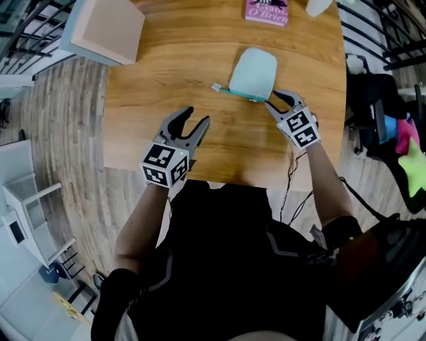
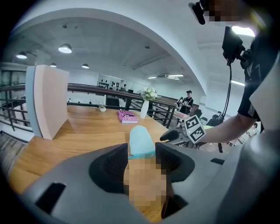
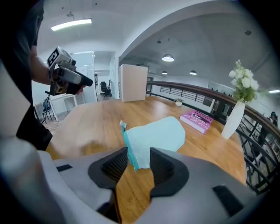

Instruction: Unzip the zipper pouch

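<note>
Zipper pouch (image 1: 253, 72) flat on table (image 1: 166, 60), looks zipped.
Right gripper (image 1: 273, 98): jaws apart, straddling pouch's 5 o'clock corner, not pinching. Clamp there as anchor.
Left gripper (image 1: 198, 116): jaws apart, empty, at pouch's 7 o'clock. Take pull tab (image 1: 217, 87) at 9 o'clock end, draw along zipper.

One table (image 1: 173, 80) bears one pouch (image 1: 253, 73), one book (image 1: 266, 11), one vase (image 3: 233, 118) and one box (image 1: 106, 26), with two grippers: left gripper (image 1: 198, 115), right gripper (image 1: 274, 98).
</note>
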